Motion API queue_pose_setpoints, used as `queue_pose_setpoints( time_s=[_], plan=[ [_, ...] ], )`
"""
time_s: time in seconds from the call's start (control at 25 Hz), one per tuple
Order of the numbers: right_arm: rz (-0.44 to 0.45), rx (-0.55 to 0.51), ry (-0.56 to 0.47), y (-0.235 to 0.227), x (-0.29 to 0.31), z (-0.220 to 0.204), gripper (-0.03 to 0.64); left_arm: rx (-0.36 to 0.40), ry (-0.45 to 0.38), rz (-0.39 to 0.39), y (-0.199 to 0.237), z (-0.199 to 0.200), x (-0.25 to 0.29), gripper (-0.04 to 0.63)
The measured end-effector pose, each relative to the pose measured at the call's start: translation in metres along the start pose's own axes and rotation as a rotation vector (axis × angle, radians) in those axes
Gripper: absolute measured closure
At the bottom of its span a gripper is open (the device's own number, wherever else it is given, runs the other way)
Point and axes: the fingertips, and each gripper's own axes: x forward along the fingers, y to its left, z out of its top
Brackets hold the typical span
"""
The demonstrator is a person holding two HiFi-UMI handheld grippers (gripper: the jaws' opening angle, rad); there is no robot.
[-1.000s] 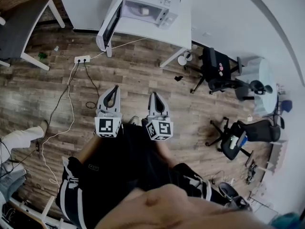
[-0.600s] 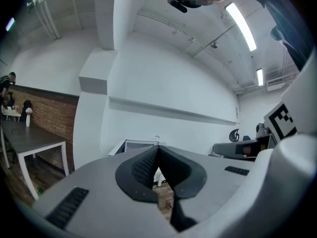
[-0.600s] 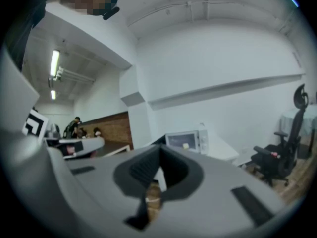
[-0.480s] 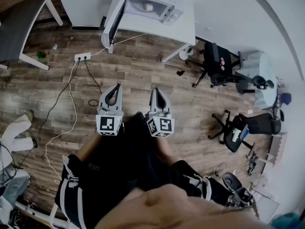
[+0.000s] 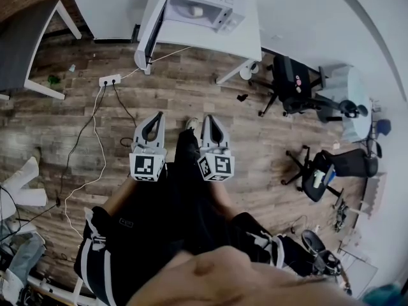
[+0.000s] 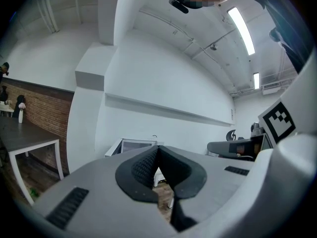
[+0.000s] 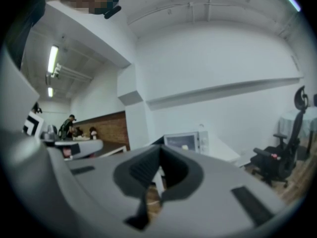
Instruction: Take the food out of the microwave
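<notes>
Food (image 5: 197, 9): a pale lump inside the microwave (image 5: 220, 19), well apart from both grippers. Neither gripper holds it.

Left gripper (image 6: 158, 148): fingertips pressed together, nothing between the pads, only floor visible through the loop below them. Right gripper (image 7: 159, 151): same, tips clenched on each other, empty. Judgement: they are closed because there is nothing to grasp yet, and they will have to open before going into the cavity.

Head view: left gripper (image 5: 155, 116) and right gripper (image 5: 210, 117) are held side by side, close to the body and roughly level, noses pointing toward the microwave. This reads as a carrying posture for the approach, not a reach.

Wooden floor (image 5: 191, 88) lies between grippers and target. A power strip (image 5: 109, 79) with cables (image 5: 95, 139) lies to the left of the path, office chairs (image 5: 293, 91) to the right.

Containers: the microwave sits on a white table (image 5: 245, 40). Its door (image 5: 148, 36) hangs open to the left, so the cavity is exposed and the food is the only item seen inside. I cannot tell whether it sits on a dish. Judgement: no door step is left, and the task is at the approach stage.
</notes>
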Motion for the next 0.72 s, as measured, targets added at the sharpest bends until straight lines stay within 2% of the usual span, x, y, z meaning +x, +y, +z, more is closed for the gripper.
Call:
queue_pose_setpoints(
  time_s=[0.2, 0.72],
  plan=[
    [0.004, -0.010, -0.008, -0.017, 0.023, 0.005, 0.586, 0.033, -0.014, 0.010, 0.003, 0.001, 0.023, 0.565],
    [0.029, -0.004, -0.012, -0.091, 0.111, 0.029, 0.586, 0.027, 0.016, 0.061, 0.003, 0.002, 0.128, 0.565]
  ],
)
